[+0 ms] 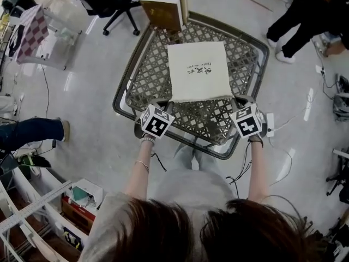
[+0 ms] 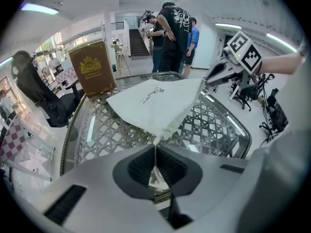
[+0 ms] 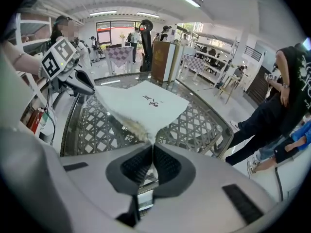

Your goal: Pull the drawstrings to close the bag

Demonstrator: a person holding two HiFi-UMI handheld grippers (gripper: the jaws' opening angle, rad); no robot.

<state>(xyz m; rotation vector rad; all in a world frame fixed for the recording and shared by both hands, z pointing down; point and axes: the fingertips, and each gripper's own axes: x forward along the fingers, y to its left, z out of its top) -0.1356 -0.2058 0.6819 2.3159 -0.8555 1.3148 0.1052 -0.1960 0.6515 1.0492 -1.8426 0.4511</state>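
A cream cloth drawstring bag [image 1: 198,71] with dark print lies flat on the glass-topped lattice table [image 1: 147,78], its near edge toward me. My left gripper [image 1: 166,106] is at the bag's near left corner, my right gripper [image 1: 235,102] at the near right corner. In the left gripper view the bag [image 2: 154,102] narrows to a thin drawstring [image 2: 155,152] pinched between the shut jaws of the left gripper [image 2: 155,155]. In the right gripper view the bag [image 3: 141,105] ends in a gathered corner [image 3: 146,135], and its string runs into the shut jaws of the right gripper [image 3: 152,152].
A brown book [image 1: 163,7] stands at the table's far edge, just beyond the bag. People stand past the far right [image 1: 297,21]. An office chair [image 1: 112,7] is at the far left. Cables [image 1: 240,171] trail on the floor near my right.
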